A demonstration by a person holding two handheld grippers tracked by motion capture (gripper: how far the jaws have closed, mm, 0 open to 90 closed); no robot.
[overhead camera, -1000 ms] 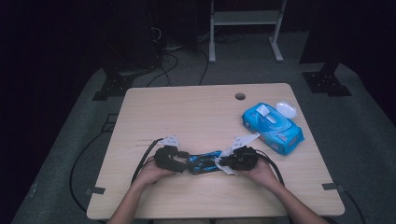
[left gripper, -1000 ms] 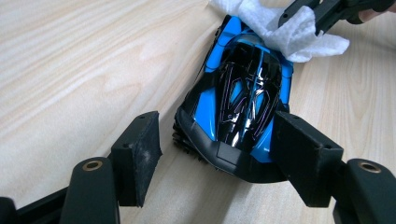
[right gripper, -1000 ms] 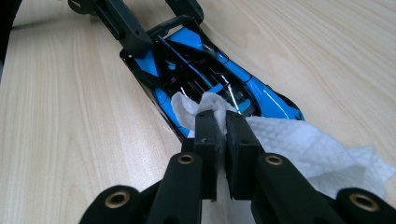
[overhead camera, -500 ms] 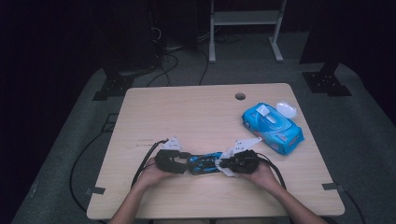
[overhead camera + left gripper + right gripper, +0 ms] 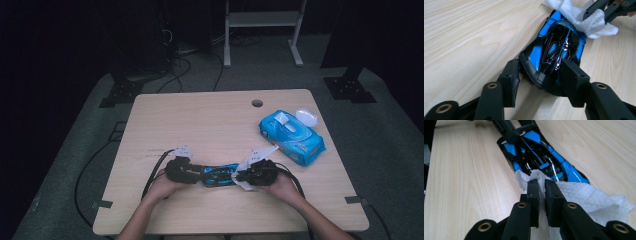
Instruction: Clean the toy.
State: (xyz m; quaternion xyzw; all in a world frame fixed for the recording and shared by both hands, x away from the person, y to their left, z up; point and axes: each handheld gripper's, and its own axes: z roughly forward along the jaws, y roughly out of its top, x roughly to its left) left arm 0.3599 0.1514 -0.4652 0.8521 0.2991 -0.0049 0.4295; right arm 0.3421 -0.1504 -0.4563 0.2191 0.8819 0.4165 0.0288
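Note:
A blue and black toy car point(image 5: 219, 175) lies on the wooden table point(image 5: 200, 120) near its front edge, between the two grippers. My left gripper point(image 5: 540, 67) has just been closing, and its pads now press both sides of the car's point(image 5: 556, 47) near end. My right gripper point(image 5: 539, 182) is shut on a crumpled white wipe point(image 5: 584, 192), which rests against the other end of the car point(image 5: 536, 152). In the left gripper view the wipe point(image 5: 584, 20) covers the car's far tip, with the right gripper point(image 5: 599, 10) above it.
A blue pack of wet wipes point(image 5: 292, 135) with its white lid point(image 5: 306, 117) flipped open lies at the table's right side. A cable hole point(image 5: 257, 103) sits near the far edge. Black cables trail from both grippers toward the front.
The left gripper's jaws have drawn in onto the car's end. Both hands and the car stayed where they were.

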